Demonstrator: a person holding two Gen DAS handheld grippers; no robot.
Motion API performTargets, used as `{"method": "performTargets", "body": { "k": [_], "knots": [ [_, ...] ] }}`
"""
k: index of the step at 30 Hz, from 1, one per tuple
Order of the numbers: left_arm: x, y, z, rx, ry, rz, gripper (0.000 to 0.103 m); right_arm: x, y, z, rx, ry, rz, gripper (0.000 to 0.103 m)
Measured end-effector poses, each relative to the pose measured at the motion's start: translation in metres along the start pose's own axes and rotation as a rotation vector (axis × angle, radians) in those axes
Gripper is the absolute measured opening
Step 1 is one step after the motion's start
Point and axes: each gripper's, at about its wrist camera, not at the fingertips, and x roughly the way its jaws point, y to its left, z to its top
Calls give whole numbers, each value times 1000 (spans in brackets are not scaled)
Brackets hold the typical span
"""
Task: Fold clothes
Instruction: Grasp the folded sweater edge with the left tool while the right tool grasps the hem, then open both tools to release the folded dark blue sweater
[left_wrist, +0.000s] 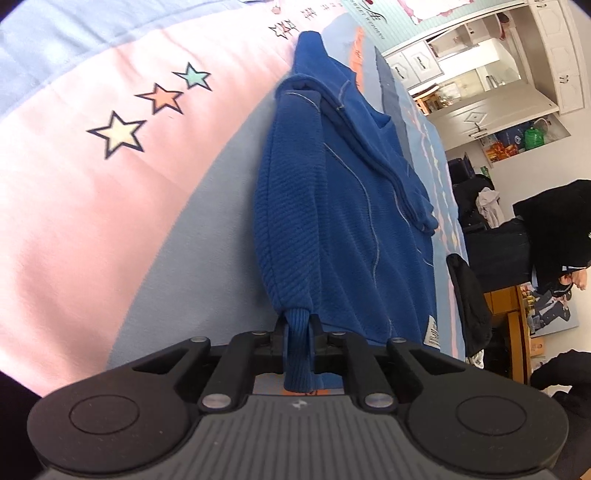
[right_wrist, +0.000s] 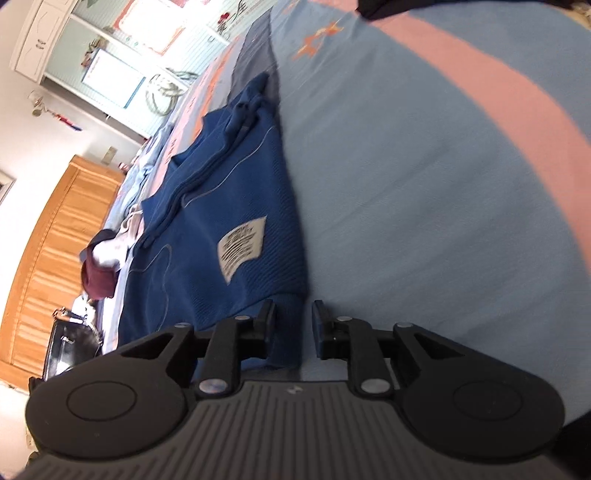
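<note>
Your left gripper (left_wrist: 298, 326) is pinching the sweater (left_wrist: 343, 221) cuff (left_wrist: 297, 354), keeping it taut. Your right gripper (right_wrist: 293, 321) is standing parted around the hem (right_wrist: 286, 325), gripping nothing.

Pink-and-blue striped bedsheet (left_wrist: 110, 221) with three printed stars (left_wrist: 159, 98) at left. White panelled cabinets (left_wrist: 480, 74) far right, green bag (left_wrist: 533, 137) below them. Orange wooden wardrobe (right_wrist: 55, 240) far left in right view, black glossy handbag (right_wrist: 70, 343) near it.
</note>
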Motion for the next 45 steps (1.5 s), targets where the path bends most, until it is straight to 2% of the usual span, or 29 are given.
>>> {"method": "performTargets", "body": {
  "k": [3,8,13,17,23,26,31,35,37,38,42,45],
  "knots": [
    [-3,0,0,-1,-5,-1,12,-3,-1,1,6,1,0,23],
    [-16,3,1,-11,-16,6,12,4,-17,0,94,37,98,23],
    [-32,0,5,-17,-55,10,14,13,-42,4,188,27,197,23],
    [-37,-9,8,-6,-64,2,15,24,-43,17,172,45,218,23],
    [-28,-25,8,21,-30,-18,16,31,-40,28,164,85,262,27],
    [-23,-31,7,37,-11,-26,16,34,-37,33,155,107,283,43],
    [-15,-39,3,58,21,-40,18,39,-13,44,64,151,281,75],
    [-10,-40,1,62,38,-54,23,40,-13,43,76,156,292,72],
    [-8,-41,1,65,43,-56,25,40,-16,40,84,161,299,58],
    [-7,-41,1,64,45,-57,26,39,-18,38,92,167,315,57],
    [-2,-42,1,63,53,-58,28,37,-26,30,149,167,437,50],
    [0,-44,-1,68,61,-59,30,36,-29,29,232,132,516,50]
  ]
}}
